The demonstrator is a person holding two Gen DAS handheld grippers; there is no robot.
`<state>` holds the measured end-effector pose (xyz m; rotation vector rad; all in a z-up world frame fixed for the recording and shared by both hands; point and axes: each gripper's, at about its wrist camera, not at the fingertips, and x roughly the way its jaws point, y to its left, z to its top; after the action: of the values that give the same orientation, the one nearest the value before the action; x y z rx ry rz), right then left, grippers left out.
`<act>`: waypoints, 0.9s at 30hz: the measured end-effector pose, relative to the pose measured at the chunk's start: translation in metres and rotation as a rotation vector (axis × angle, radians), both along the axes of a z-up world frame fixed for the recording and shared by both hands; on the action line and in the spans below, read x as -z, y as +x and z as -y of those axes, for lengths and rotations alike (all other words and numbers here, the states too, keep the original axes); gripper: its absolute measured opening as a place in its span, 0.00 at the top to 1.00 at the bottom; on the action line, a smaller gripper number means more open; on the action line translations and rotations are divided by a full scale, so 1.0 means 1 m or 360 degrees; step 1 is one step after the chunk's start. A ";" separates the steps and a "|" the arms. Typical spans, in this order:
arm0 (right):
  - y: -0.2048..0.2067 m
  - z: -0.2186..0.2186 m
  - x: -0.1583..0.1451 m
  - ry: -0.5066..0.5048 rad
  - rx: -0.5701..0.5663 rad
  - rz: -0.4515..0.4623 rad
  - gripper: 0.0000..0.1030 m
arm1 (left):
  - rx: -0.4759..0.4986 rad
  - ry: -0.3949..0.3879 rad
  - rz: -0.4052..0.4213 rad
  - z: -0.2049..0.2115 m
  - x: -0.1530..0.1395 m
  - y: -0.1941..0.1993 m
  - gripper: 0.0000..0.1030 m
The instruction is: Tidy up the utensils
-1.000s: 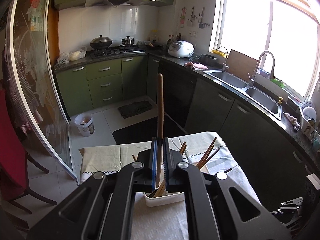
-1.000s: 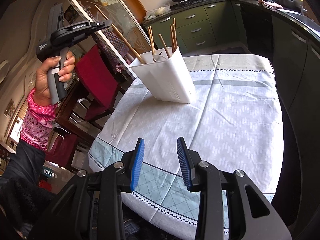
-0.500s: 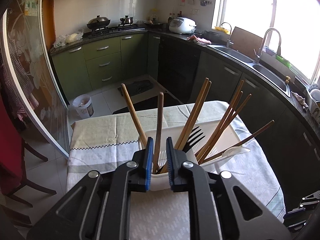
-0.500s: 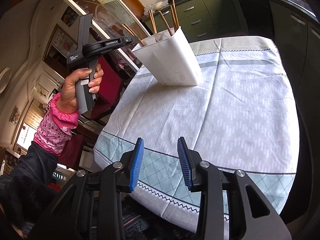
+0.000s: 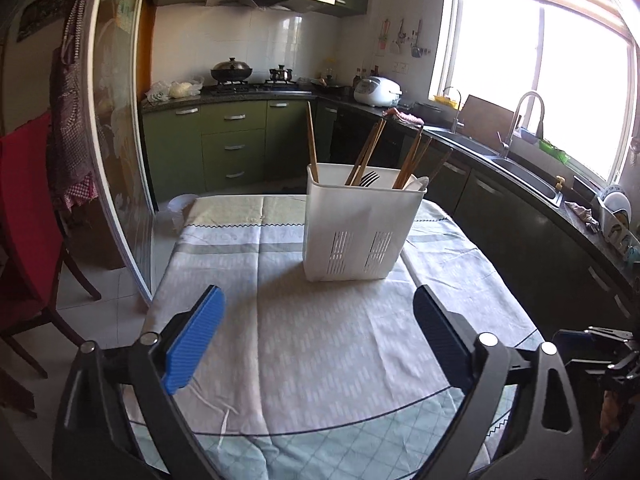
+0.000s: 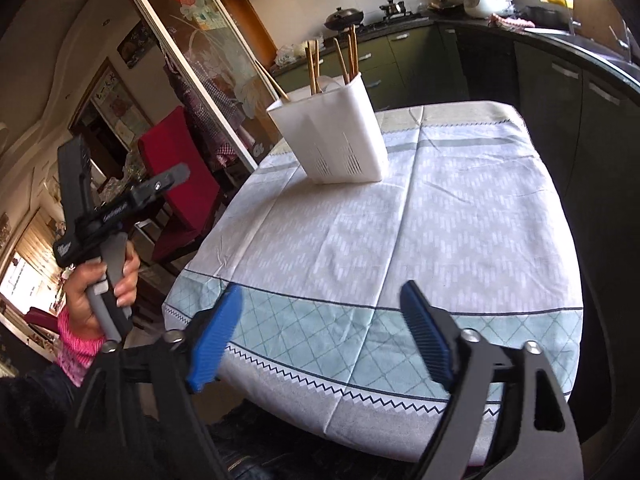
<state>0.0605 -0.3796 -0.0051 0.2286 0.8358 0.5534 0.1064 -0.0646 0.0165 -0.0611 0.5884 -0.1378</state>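
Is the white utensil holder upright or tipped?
Upright: the white utensil holder stands flat on the tablecloth, chopsticks sticking up.

Beyond your jaws, dark green kitchen cabinets [image 5: 234, 148] run under a black stone counter [image 5: 520, 168] that curves round to the right. A bright window [image 5: 560, 92] floods a steel double sink [image 5: 516, 172] with daylight. Left of your jaws stand a floral glass sliding door [image 5: 116, 152] and a red-covered chair [image 5: 28, 208] on pale floor tiles [image 5: 96, 312].
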 end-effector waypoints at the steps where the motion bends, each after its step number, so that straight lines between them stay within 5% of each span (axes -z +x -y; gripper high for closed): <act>1: -0.005 -0.003 -0.003 -0.0021 0.0024 0.0055 0.07 | -0.0033 0.0029 0.0043 0.000 -0.001 -0.015 0.07; 8: -0.041 -0.032 -0.023 -0.0319 0.0222 0.0405 0.05 | -0.0129 0.0107 0.0140 0.004 -0.019 -0.070 0.07; 14: -0.066 -0.036 -0.033 -0.0402 0.0388 0.0599 0.04 | -0.0129 0.0172 0.0251 0.021 -0.031 -0.097 0.07; 27: -0.098 -0.030 -0.054 -0.0488 0.0564 0.0794 0.04 | -0.0198 0.0202 0.0155 0.018 -0.012 -0.114 0.07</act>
<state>-0.0372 -0.3491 0.0486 -0.0465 0.3714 0.1303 -0.0075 -0.0824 0.0290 0.0321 0.4937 0.0173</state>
